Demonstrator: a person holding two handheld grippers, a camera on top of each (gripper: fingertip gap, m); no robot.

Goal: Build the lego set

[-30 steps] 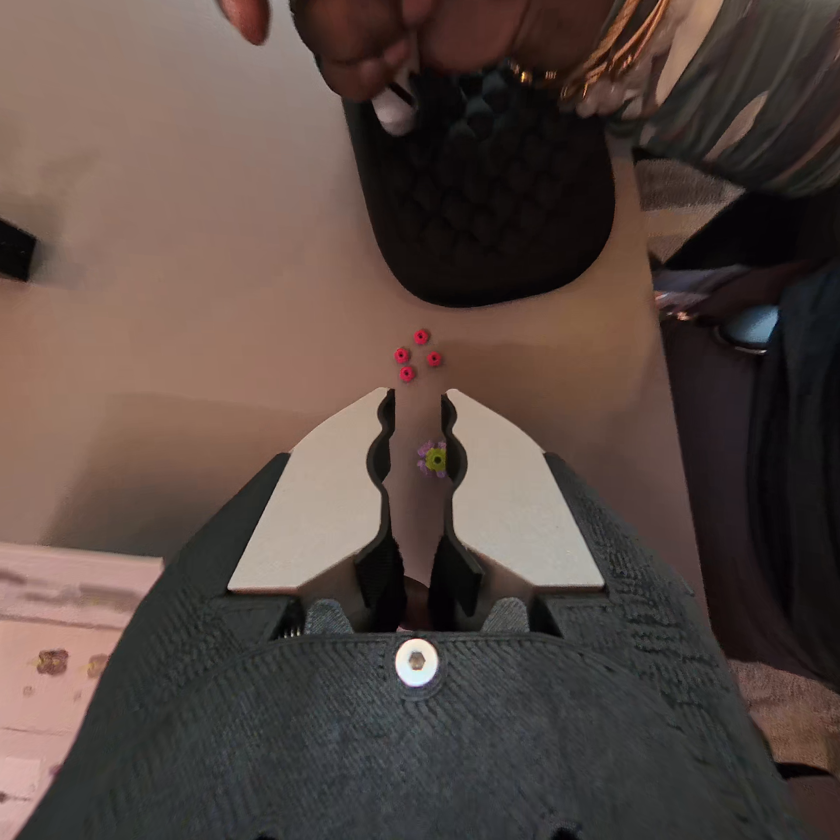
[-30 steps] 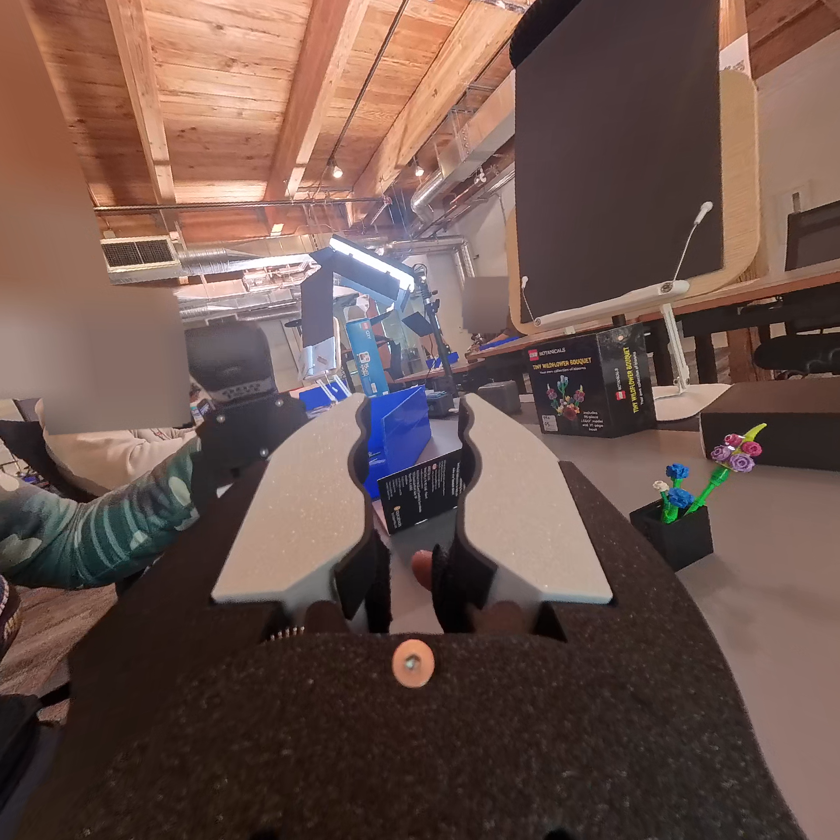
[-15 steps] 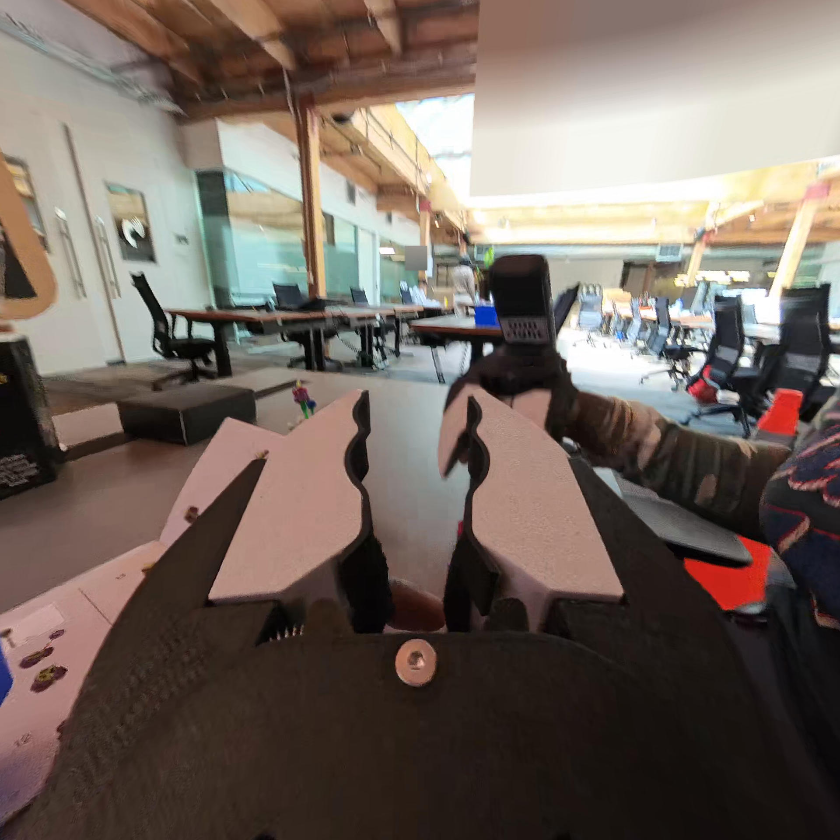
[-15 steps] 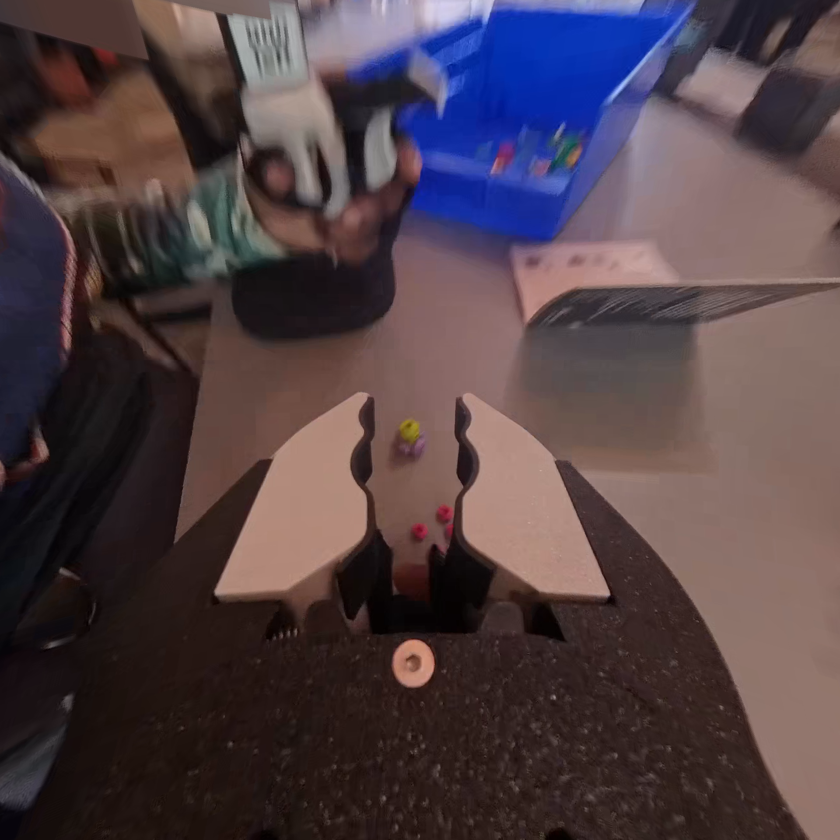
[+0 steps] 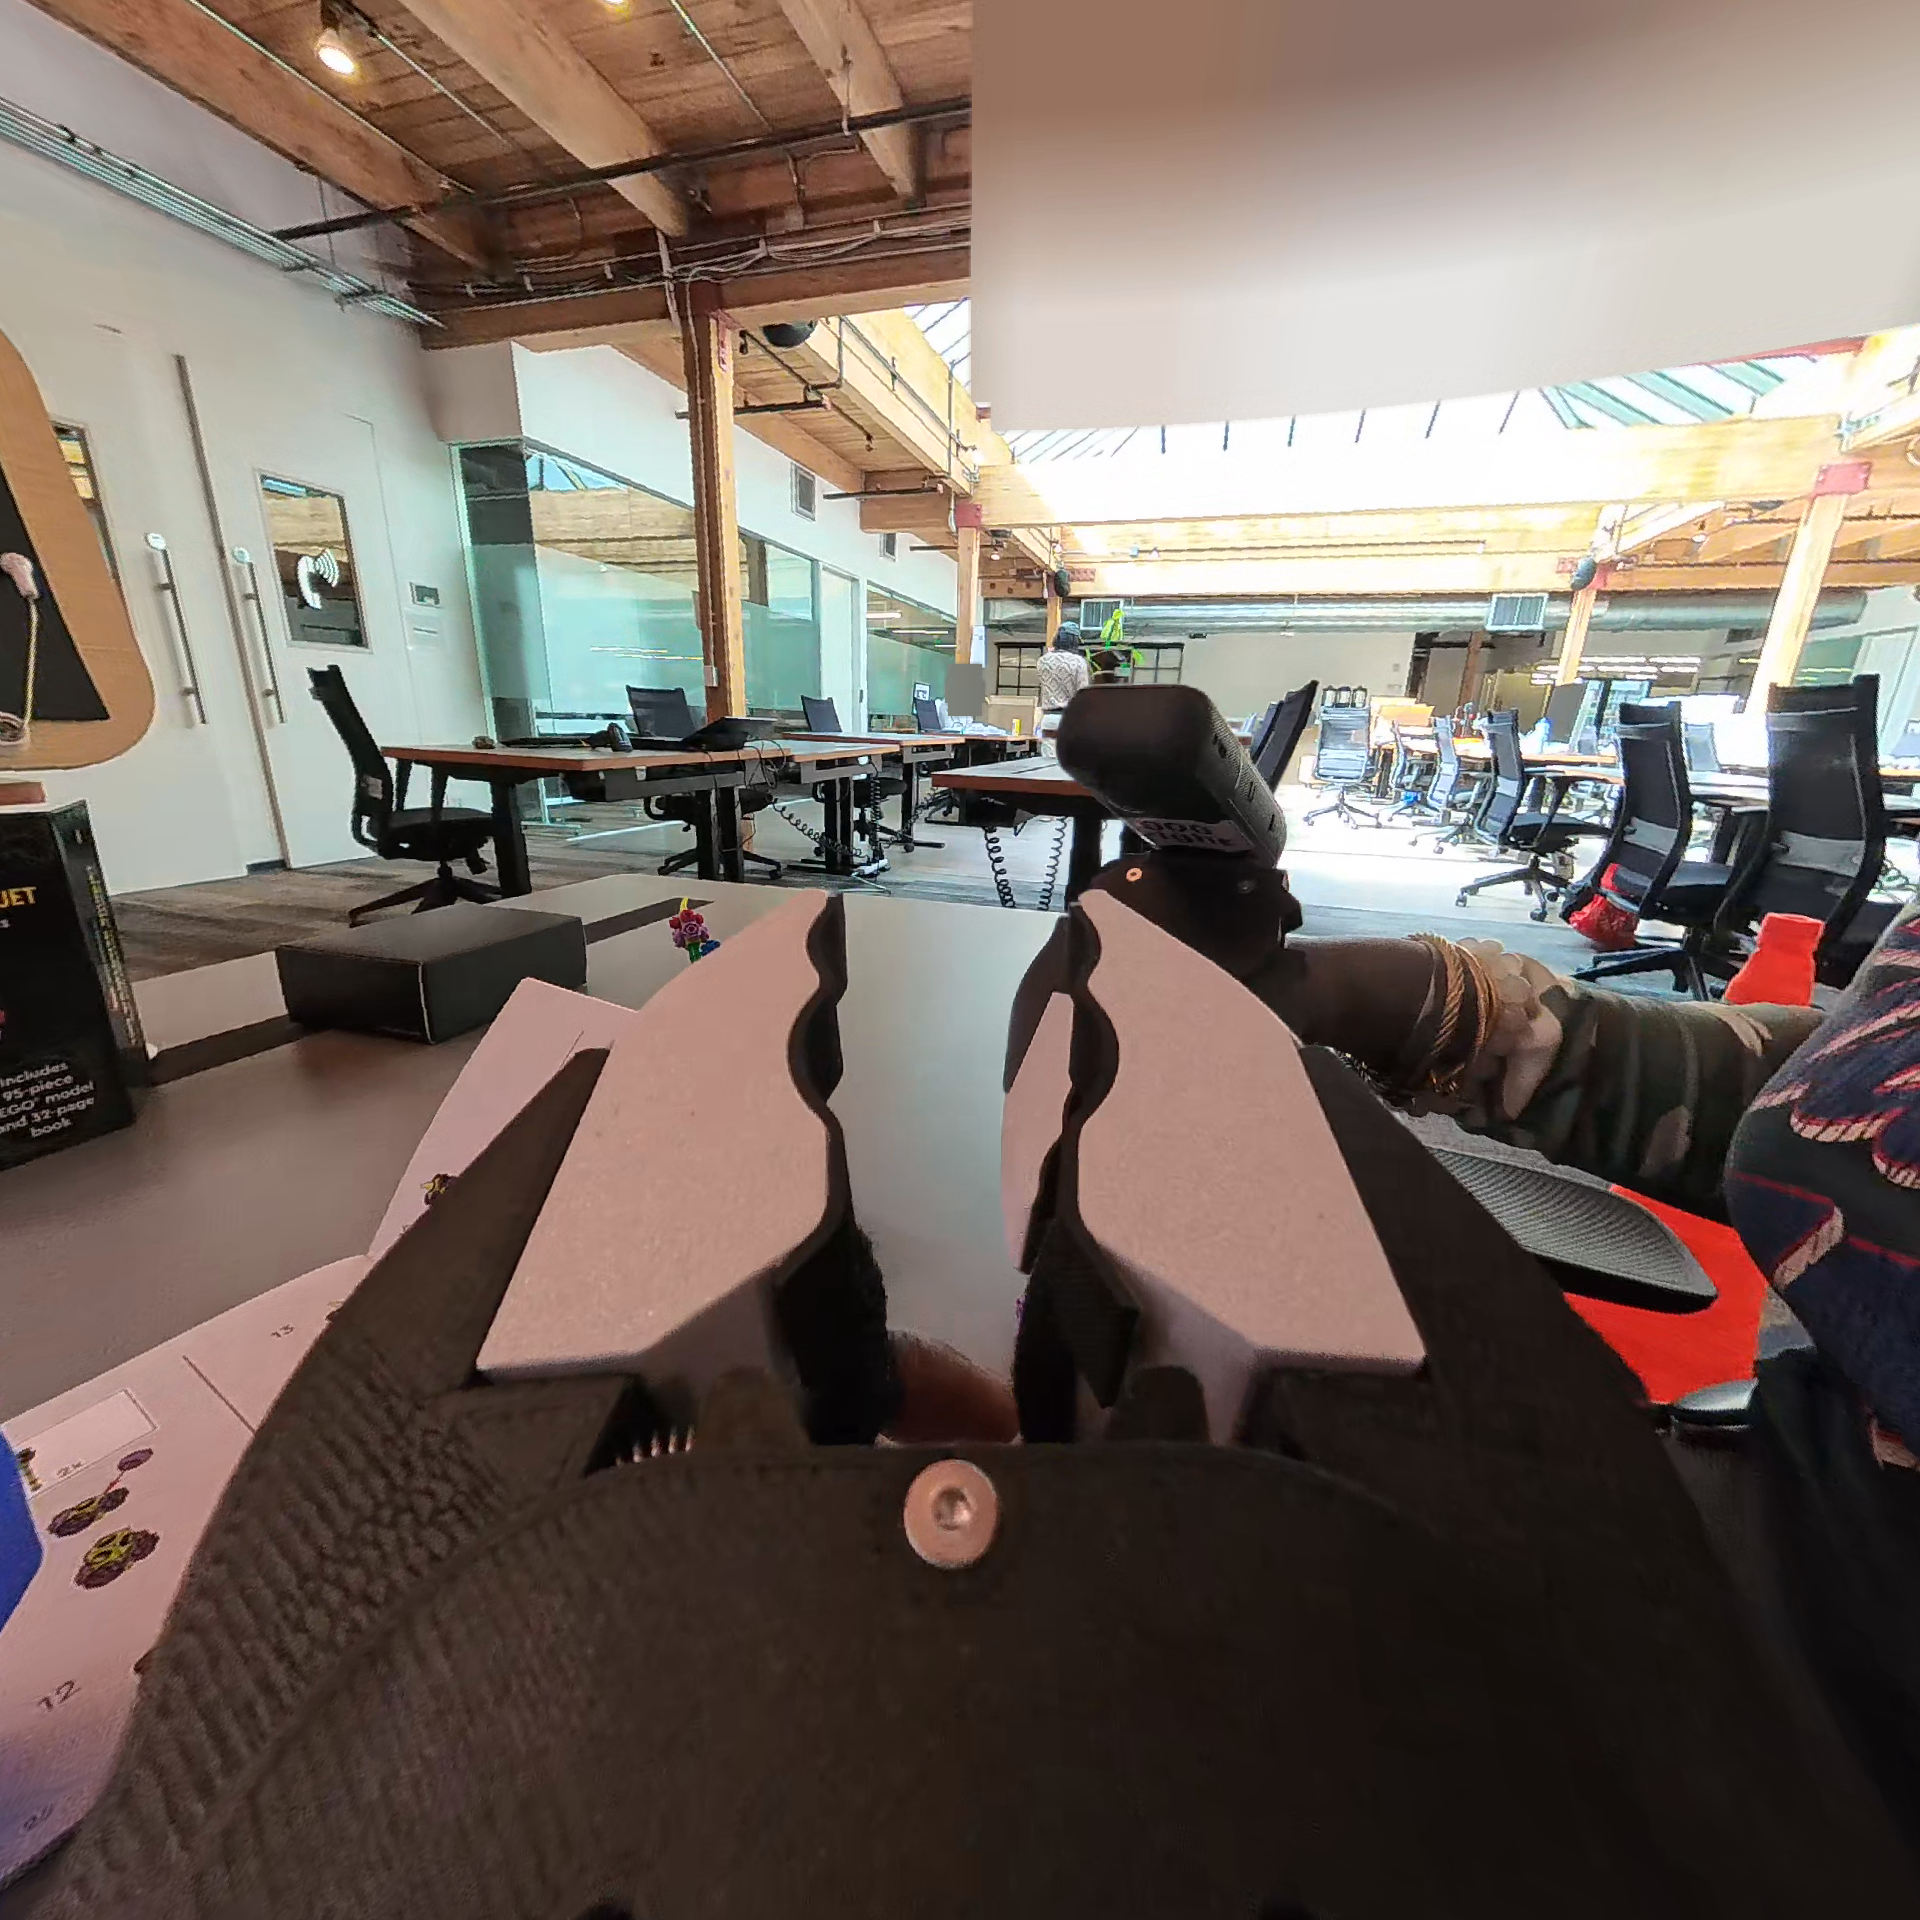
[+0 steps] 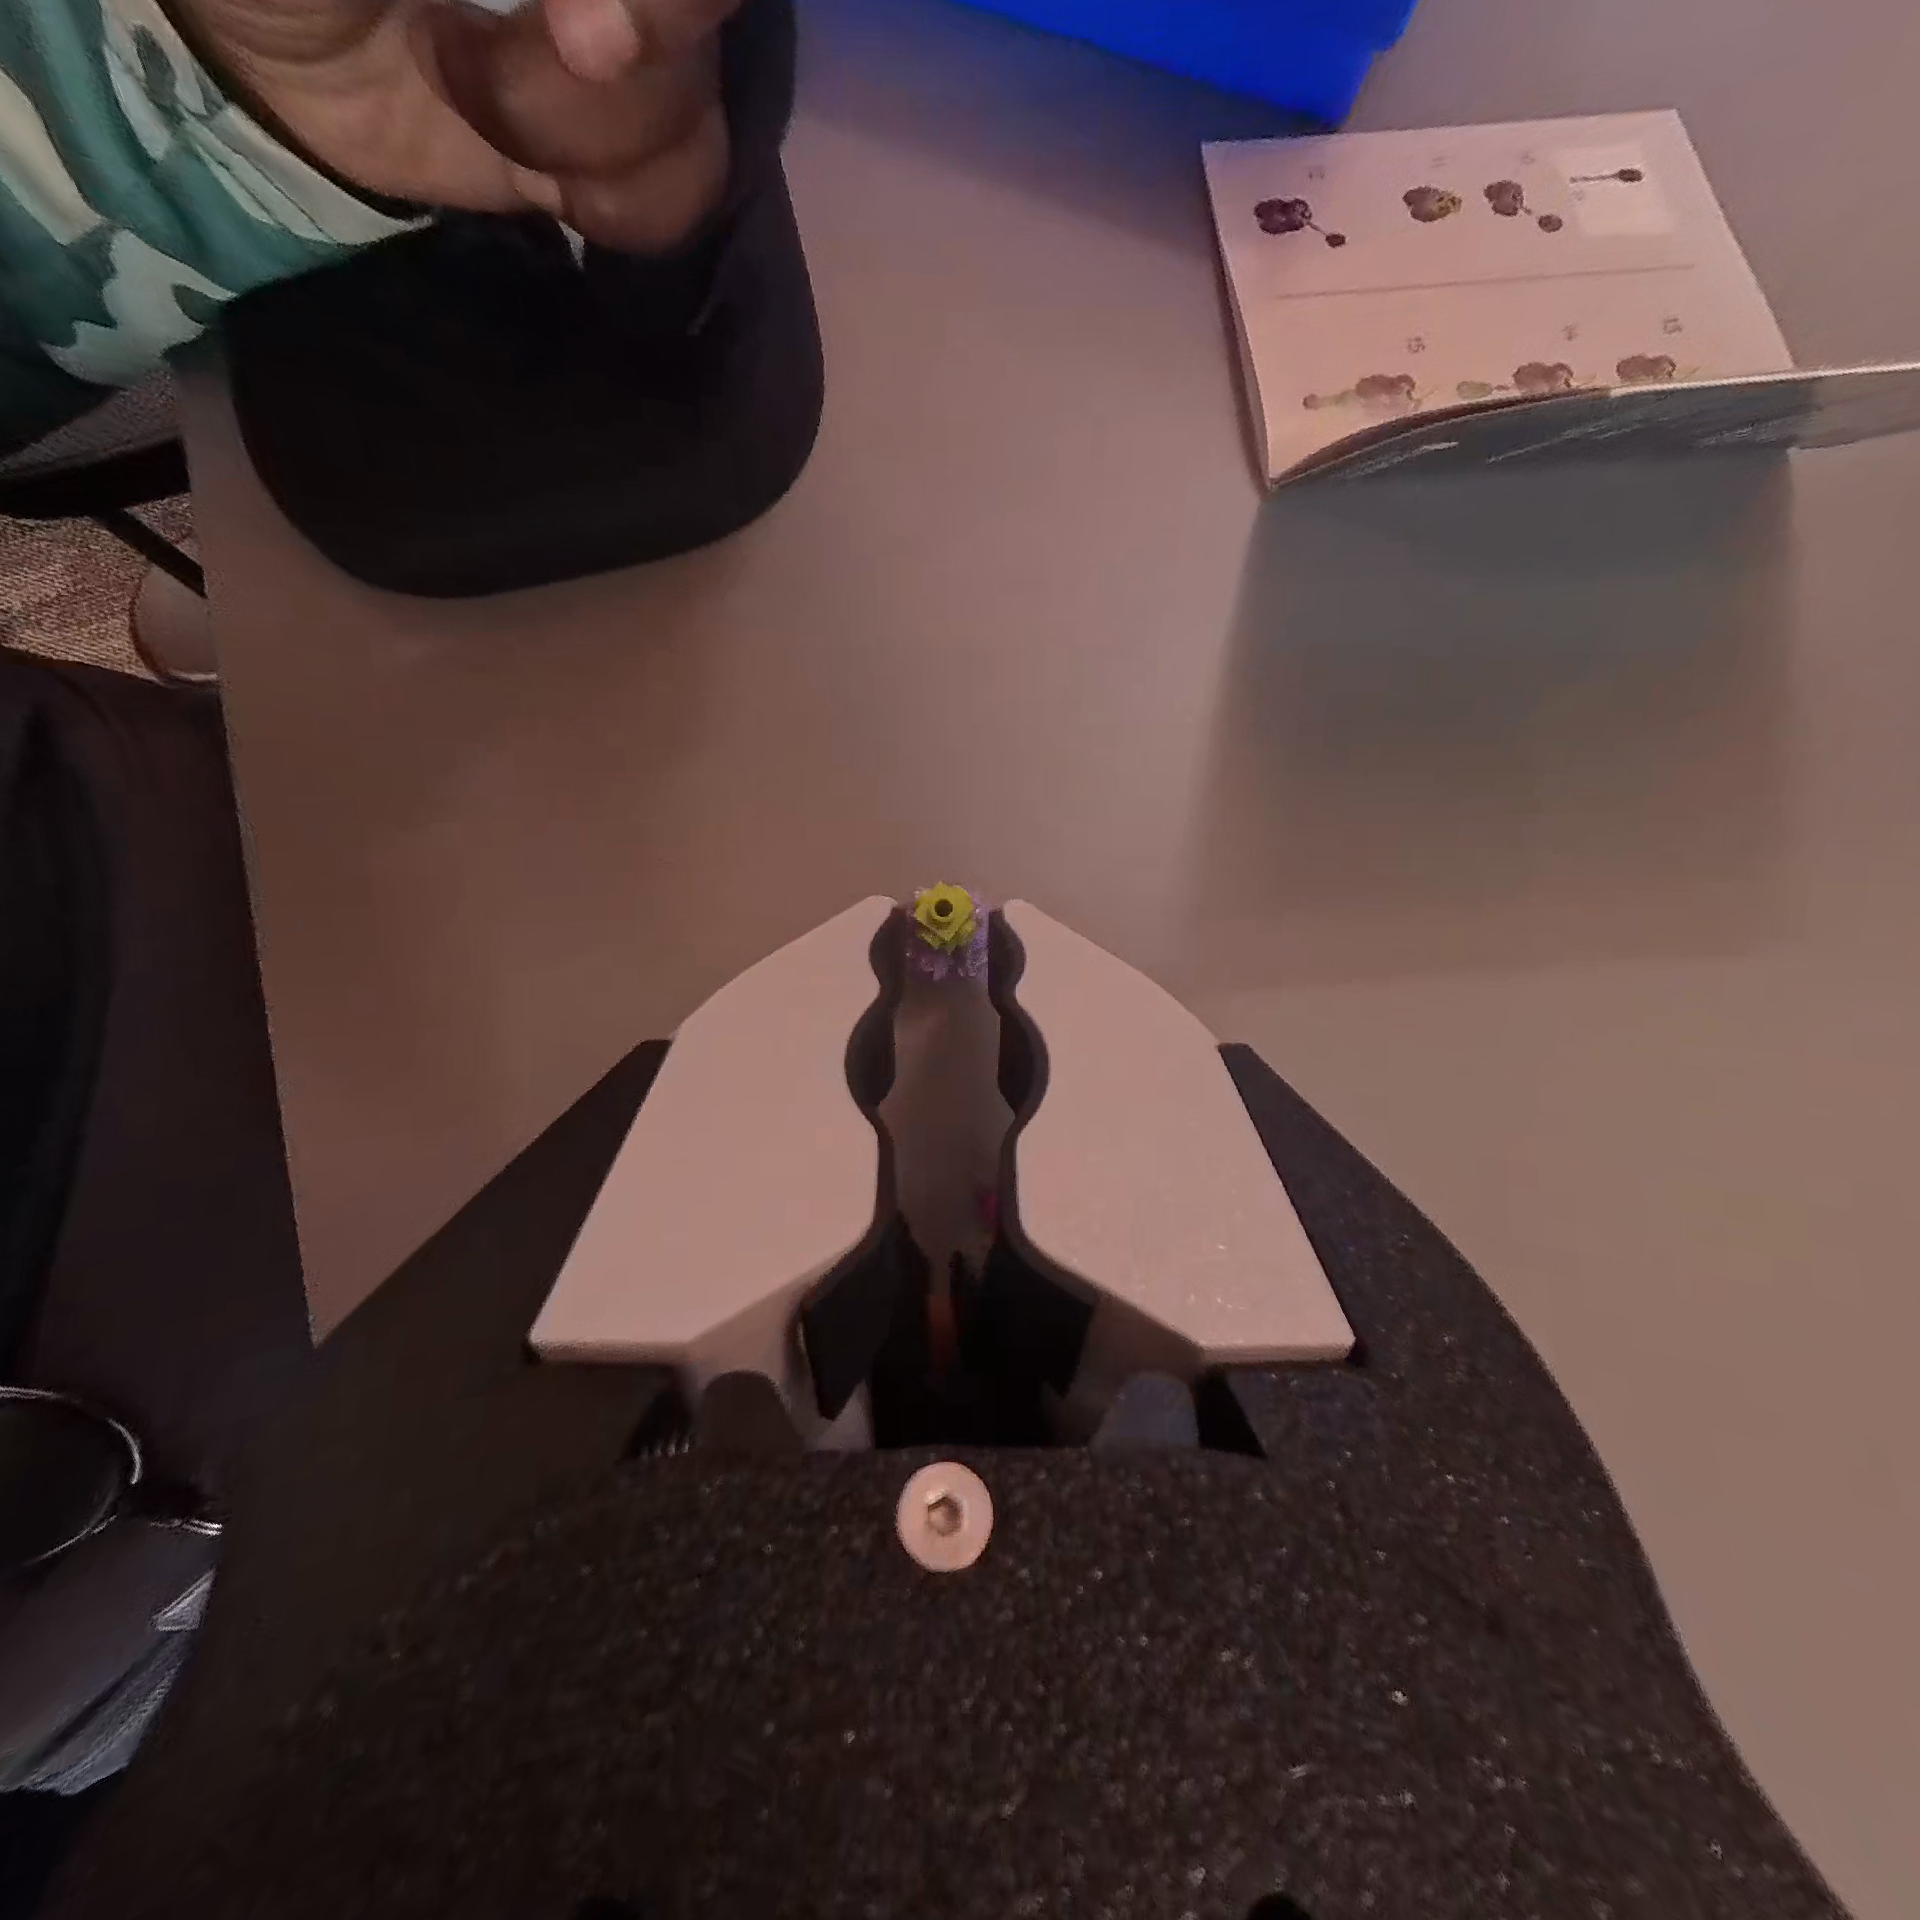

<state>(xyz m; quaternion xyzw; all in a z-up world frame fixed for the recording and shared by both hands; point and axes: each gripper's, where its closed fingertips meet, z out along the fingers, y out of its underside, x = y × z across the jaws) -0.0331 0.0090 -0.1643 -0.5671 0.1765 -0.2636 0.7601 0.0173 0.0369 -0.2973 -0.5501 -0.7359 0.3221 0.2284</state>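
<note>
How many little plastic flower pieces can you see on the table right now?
2. A purple-and-yellow flower piece sits between the right gripper fingertips. A small built flower stands far back on the table. Others may be hidden behind the grippers.

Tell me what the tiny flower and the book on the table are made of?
The flower looks like hard moulded plastic: bright yellow-green on see-through purple petals. The right gripper pinches it at its tips. The booklet looks like thin printed paper, since its pages bend and lift.

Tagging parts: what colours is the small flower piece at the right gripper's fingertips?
Yellow-green centre on purple petals: the flower piece, shown best in the right wrist view, sits between the right gripper tips.
</note>
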